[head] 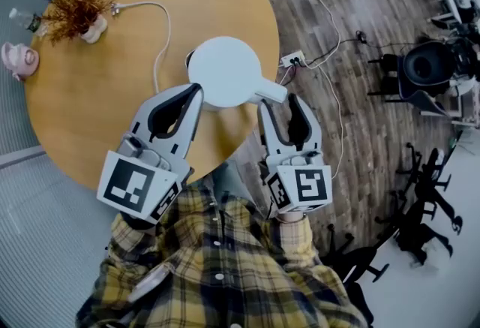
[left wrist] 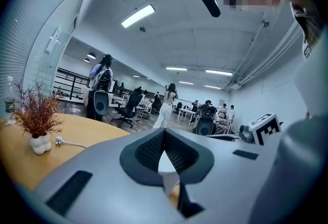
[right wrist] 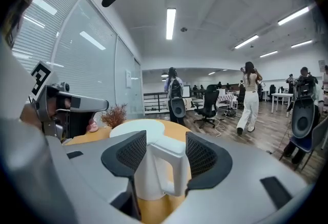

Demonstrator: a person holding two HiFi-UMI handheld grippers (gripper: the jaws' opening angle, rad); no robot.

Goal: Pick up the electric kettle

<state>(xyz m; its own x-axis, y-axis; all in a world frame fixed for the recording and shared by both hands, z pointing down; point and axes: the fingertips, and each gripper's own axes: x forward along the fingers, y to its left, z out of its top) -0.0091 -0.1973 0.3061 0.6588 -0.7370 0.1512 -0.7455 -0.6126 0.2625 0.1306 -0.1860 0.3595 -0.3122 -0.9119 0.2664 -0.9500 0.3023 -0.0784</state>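
In the head view, black-and-white square patterns are seen on the marker cubes point(head: 139, 185) of both tongs. The white electric kettle point(head: 225, 71) stands on the round wooden bench point(head: 97, 109), just ahead of both tongs. The tips of the left tongs point(head: 196, 91) lie at its near left edge. Its handle point(head: 270, 90) points toward the right tongs point(head: 280, 105).

In the left gripper view, the left tongs point(left wrist: 164, 138) are pressed together at the tips. A white sliver of the kettle point(left wrist: 168, 174) is seen through the gap lower down.

In the right gripper view, the right tongs point(right wrist: 165, 141) are spread. The kettle's handle point(right wrist: 174, 166) stands between them, with a gap on its right side.
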